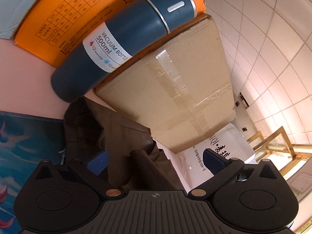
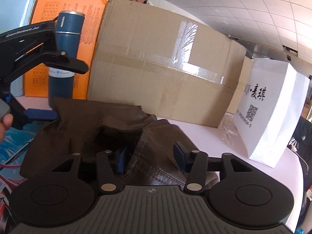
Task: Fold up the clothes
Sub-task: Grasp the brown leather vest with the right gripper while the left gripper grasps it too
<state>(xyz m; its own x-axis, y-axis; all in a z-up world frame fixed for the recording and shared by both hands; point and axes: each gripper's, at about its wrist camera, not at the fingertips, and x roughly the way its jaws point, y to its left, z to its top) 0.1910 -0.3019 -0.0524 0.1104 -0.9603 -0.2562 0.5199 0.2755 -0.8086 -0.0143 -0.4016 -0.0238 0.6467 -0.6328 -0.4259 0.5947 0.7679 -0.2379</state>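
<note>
A dark brown leather-like garment (image 2: pixel 81 128) lies crumpled on the pale table, close in front of both grippers; it also shows in the left wrist view (image 1: pixel 117 136). My right gripper (image 2: pixel 151 159) is open, its jaws spread around a raised seamed fold of the garment. My left gripper (image 1: pixel 154 160) is open, tilted on its side over the garment's edge; it also shows in the right wrist view (image 2: pixel 64 89) at the far left, one finger above the cloth and one at its edge.
A large taped cardboard box (image 2: pixel 165 64) stands right behind the garment. A blue vacuum bottle (image 2: pixel 65 58) and an orange box (image 2: pixel 64 5) stand at the back left. A white paper bag (image 2: pixel 273 113) stands at the right. A patterned blue mat (image 2: pixel 11 148) lies at the left.
</note>
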